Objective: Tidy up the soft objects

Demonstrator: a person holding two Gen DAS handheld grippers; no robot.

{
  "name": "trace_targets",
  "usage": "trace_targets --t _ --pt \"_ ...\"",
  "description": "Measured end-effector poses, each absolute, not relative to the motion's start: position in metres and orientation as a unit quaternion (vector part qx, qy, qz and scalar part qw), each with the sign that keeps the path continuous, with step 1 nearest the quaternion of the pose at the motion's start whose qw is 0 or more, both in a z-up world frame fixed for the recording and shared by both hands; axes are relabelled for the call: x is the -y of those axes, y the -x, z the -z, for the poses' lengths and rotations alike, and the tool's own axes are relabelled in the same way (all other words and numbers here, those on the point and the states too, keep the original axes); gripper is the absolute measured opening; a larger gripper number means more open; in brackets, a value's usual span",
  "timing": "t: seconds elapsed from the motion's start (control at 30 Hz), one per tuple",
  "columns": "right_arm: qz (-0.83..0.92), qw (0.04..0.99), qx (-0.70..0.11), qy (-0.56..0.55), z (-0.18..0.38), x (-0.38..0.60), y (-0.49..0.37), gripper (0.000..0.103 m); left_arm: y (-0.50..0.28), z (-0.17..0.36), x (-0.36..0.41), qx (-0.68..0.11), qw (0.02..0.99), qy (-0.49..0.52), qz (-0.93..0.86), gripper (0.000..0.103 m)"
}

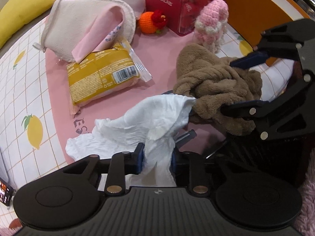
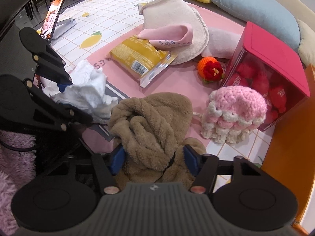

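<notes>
While the left tool (image 1: 155, 160) pinches white tissue (image 1: 137, 125) and the right tool (image 2: 154, 158) clamps brown plush (image 2: 155, 122), thin tissue may tear if tugged.

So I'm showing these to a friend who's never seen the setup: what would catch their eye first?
Probably the two full grippers: the left gripper pinches a crumpled white tissue, and beside it the right gripper clamps a brown plush cloth. Behind them on the pink mat sit a pink-and-white crochet piece, a red box and a yellow packet.
</notes>
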State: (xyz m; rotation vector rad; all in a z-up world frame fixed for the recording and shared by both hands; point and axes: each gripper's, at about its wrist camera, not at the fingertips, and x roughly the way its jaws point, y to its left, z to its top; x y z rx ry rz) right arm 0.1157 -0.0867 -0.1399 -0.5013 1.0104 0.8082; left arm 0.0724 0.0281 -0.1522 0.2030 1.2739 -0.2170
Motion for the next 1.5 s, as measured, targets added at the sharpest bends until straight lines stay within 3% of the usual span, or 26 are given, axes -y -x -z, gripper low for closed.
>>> trace_targets --t 0.07,0.2,0.23,0.53,0.9,1.3,1.5 --pt "-0.372 0.771 -0.456 0.243 0.139 0.084 -0.113 0.05 -0.071 0.147 -0.029 -0.586 0.8 -0.09 0.094 0.021" --pt "-0.375 0.78 -0.438 0.242 0.13 0.082 -0.11 0.022 -0.07 0.129 -0.037 -0.563 0.821 -0.06 0.077 0.018" --pt "-0.375 0.781 -0.443 0.233 0.128 0.083 -0.112 0.021 -0.07 0.125 -0.039 -0.559 0.825 -0.048 0.072 0.018" --pt "-0.346 0.821 -0.415 0.186 0.091 0.097 -0.112 0.02 -0.066 0.088 -0.055 -0.501 0.863 0.051 0.046 0.018" --pt "-0.291 0.886 -0.343 0.117 0.009 0.149 -0.096 0.02 -0.062 0.017 -0.029 -0.419 0.901 0.065 0.091 0.017" --pt "-0.162 0.932 -0.309 0.1 -0.048 0.24 -0.112 0.021 -0.114 -0.068 0.067 -0.323 0.909 0.057 0.256 0.017" --pt "-0.114 0.936 -0.323 0.082 -0.053 0.279 -0.127 0.021 -0.151 -0.079 0.124 -0.304 0.891 0.081 0.327 0.017"
